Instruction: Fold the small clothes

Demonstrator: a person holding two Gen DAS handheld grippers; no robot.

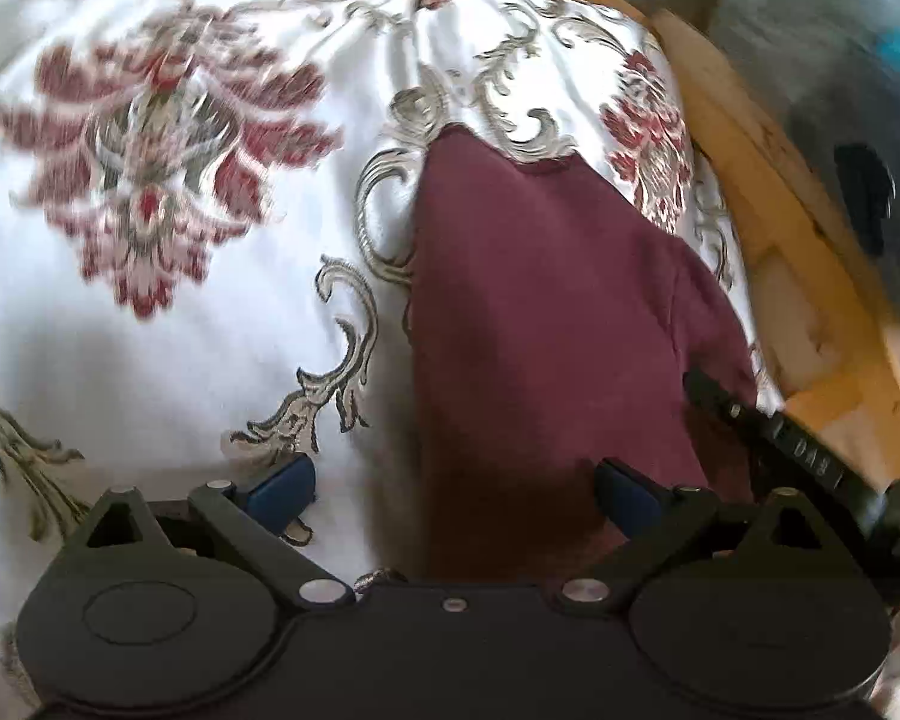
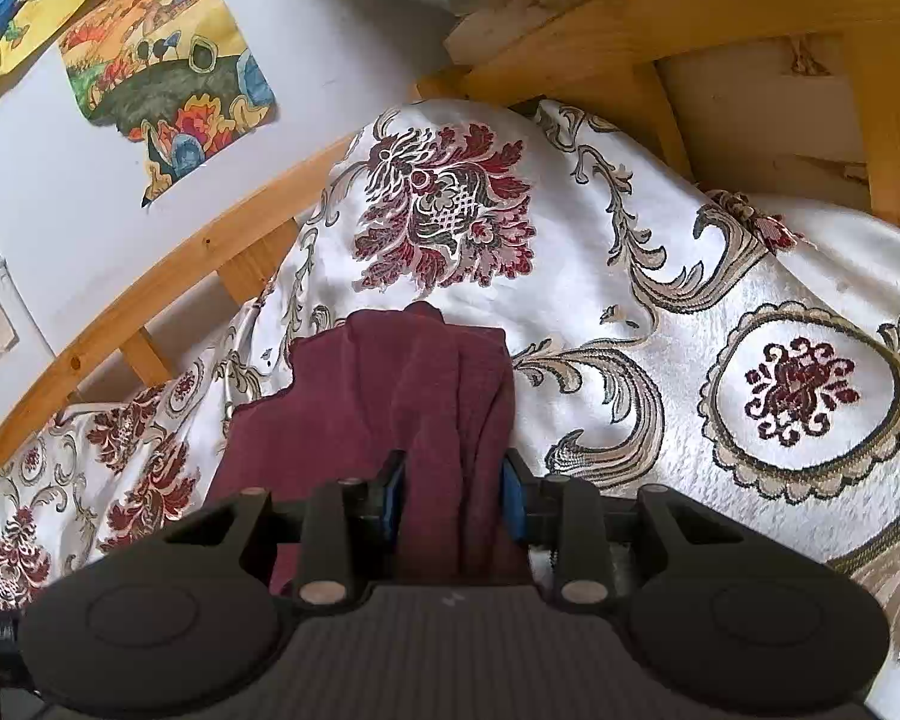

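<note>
Between right gripper (image 2: 453, 501) fingers (image 2: 513, 495) — bunched maroon garment (image 2: 354, 396).

Left gripper (image 1: 455, 495) gapes over maroon garment (image 1: 546, 300) on floral bedspread (image 1: 180, 300).

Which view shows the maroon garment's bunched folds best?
Right wrist: the garment is sharp, its folds bunched between the right gripper pads. Left wrist shows it flatter and blurred, under the open left gripper.
</note>
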